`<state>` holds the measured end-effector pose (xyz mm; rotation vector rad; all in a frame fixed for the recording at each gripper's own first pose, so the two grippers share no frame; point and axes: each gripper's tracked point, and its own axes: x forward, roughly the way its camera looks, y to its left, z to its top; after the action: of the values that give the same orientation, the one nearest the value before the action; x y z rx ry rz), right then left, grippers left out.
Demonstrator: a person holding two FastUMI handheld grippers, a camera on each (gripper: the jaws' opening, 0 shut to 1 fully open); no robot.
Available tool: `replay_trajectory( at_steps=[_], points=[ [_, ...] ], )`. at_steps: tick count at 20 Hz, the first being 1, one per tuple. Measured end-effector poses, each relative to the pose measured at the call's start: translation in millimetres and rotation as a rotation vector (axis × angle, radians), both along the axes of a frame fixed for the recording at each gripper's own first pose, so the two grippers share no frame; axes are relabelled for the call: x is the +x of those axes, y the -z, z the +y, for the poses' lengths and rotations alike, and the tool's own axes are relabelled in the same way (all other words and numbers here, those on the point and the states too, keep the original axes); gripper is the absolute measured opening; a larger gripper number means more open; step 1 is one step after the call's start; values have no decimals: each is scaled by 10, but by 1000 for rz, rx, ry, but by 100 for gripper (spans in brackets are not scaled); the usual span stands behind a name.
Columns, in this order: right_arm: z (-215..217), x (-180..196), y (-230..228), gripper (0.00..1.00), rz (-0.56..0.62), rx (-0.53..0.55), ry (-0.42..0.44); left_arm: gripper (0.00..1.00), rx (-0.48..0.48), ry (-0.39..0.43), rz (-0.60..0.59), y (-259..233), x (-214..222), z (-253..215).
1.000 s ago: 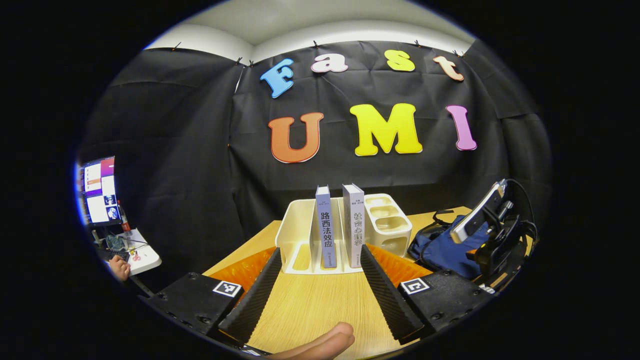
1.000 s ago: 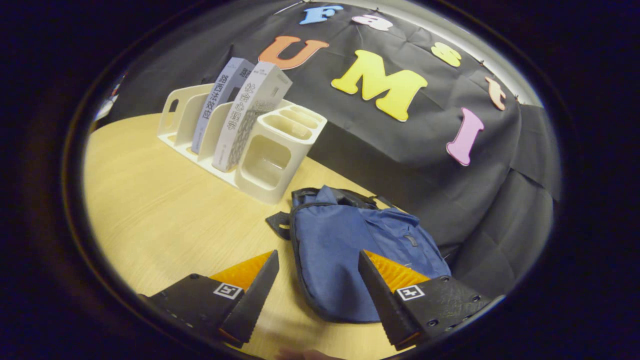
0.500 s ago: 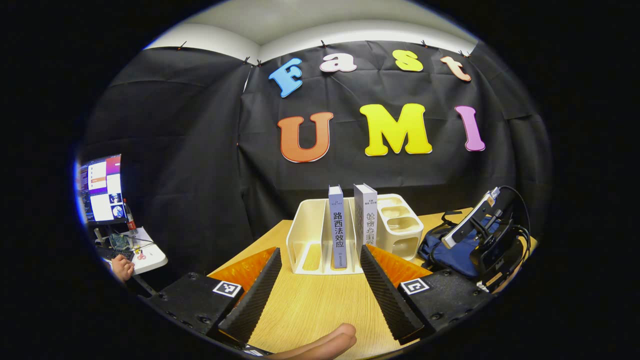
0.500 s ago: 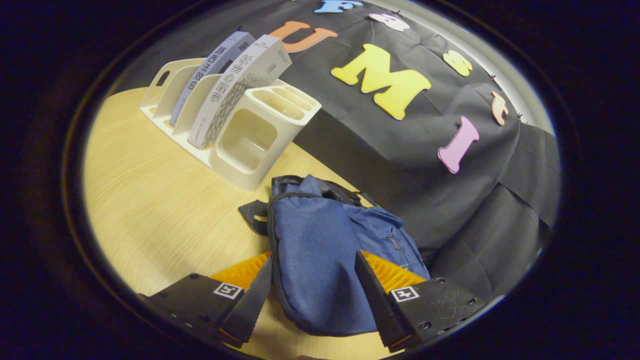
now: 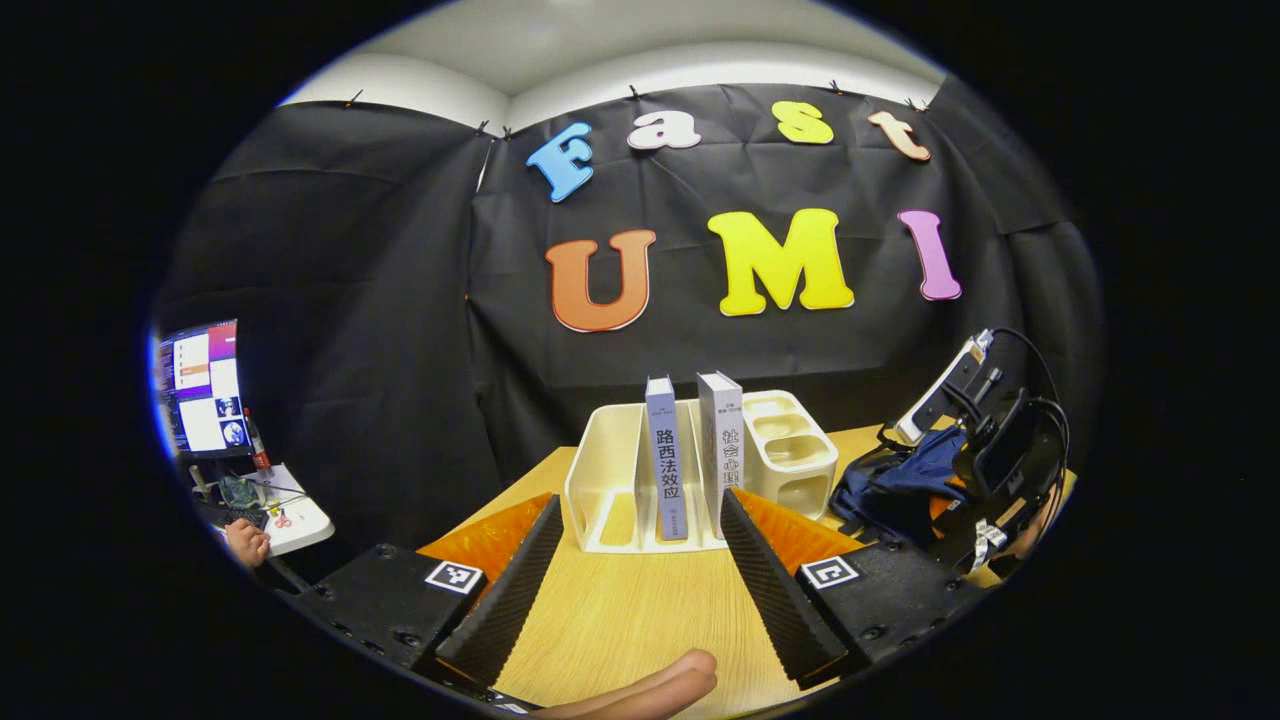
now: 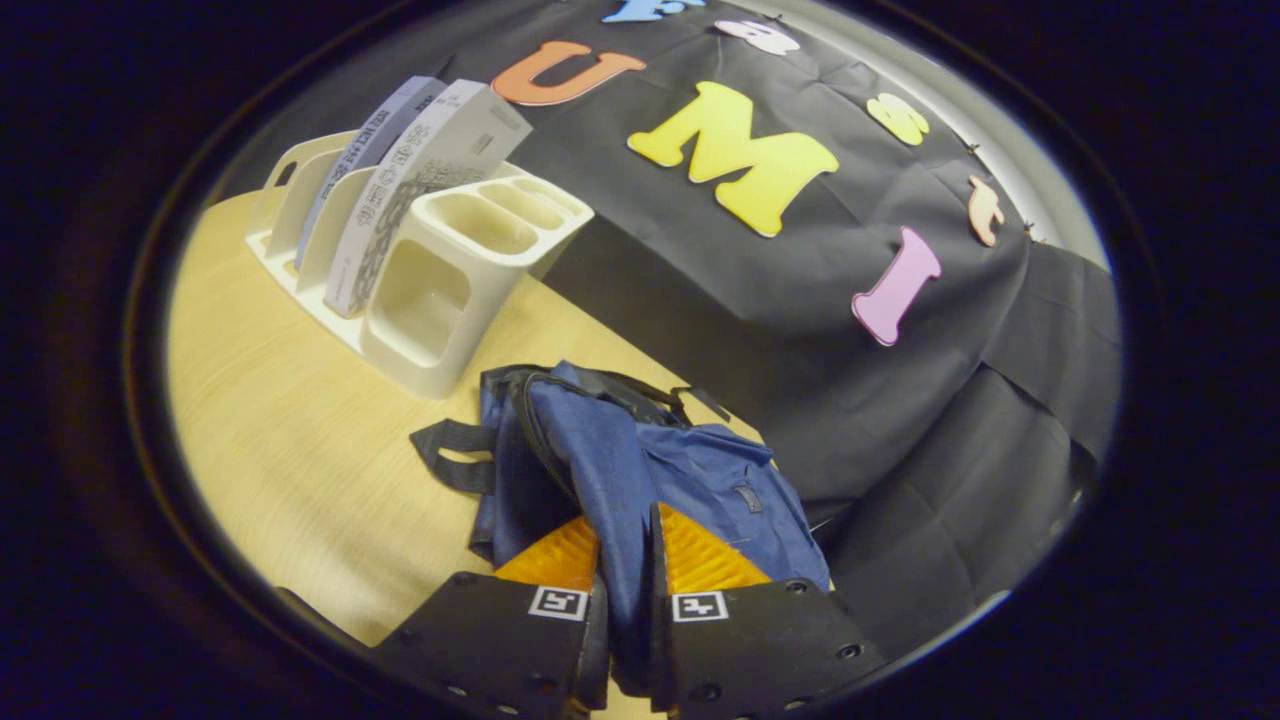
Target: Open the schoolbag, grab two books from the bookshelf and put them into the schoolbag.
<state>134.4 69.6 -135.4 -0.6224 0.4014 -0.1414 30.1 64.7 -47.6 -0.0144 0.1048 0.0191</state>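
Right tool (image 6: 622, 640) is pinching the bag (image 6: 640, 470), lying on the bench (image 6: 290, 440) beside the shelf (image 6: 420, 280); soft cloth, likely sagging, best gripped near the zipper. Left tool (image 5: 640, 560) is gaping, facing two books (image 5: 692, 465).

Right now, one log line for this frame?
phase: opening schoolbag | right gripper: shut on schoolbag fabric | left gripper: open, facing bookshelf | books: two, upright in bookshelf
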Motion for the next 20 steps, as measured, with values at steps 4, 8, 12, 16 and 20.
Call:
replay_trajectory(
  at_steps=[4, 8, 12, 16, 20],
  points=[
    [-148, 35, -174, 10, -2, 24, -1, 99, 8, 21, -19, -54, -23, -62],
    [-315, 72, -455, 10, -39, 62, 17, 99, -3, 40, -7, -10, -8, -122],
    [-529, 110, -772, 5, -77, 94, 36, 100, -45, 61, 16, 45, 19, -208],
    [-767, 158, -1089, 5, -119, 118, 56, 100, -61, 76, 10, 40, 35, -265],
    [-1019, 234, -1310, 5, -149, 151, 74, 100, -112, 109, 12, 51, 57, -391]
  ],
)
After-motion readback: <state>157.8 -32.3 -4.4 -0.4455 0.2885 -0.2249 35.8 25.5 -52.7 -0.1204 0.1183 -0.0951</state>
